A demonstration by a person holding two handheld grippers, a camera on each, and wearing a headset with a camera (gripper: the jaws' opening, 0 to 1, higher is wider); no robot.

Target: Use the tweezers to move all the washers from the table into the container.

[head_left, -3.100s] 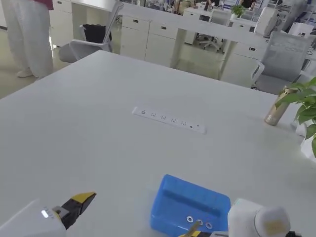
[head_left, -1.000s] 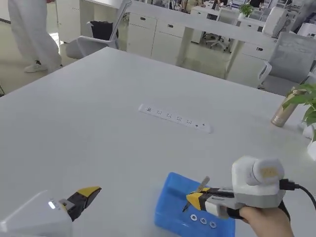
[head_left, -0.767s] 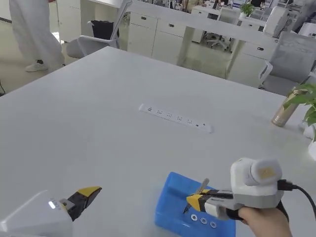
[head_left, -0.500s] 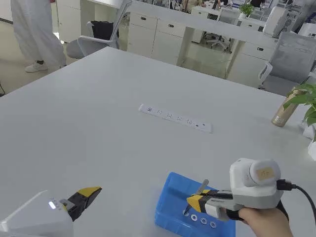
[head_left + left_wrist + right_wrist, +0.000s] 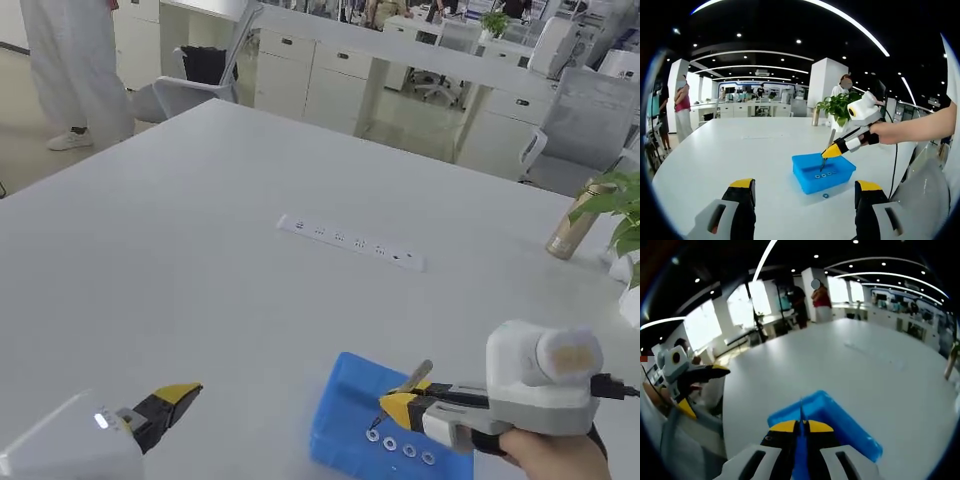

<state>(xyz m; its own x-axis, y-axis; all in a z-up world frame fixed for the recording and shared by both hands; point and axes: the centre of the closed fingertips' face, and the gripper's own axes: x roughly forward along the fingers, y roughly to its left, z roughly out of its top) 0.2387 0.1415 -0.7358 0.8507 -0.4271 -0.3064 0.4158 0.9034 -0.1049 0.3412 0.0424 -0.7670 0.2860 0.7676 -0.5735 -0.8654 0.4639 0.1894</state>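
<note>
While your right gripper [image 5: 400, 405] clamps the tweezers [image 5: 415, 376], tips pressed together, over the container [image 5: 345, 385] at 5 o'clock, likely for release, left gripper [image 5: 805, 185] idles spread at 7

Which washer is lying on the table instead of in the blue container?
The lone washer on the table just outside the container's near wall, in the left gripper view. The other four washers lie in a row inside it, by the tweezers.

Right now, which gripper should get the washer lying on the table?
Right. The right gripper holds the tweezers over the container, close to the washer. The left gripper is open and empty.
</note>
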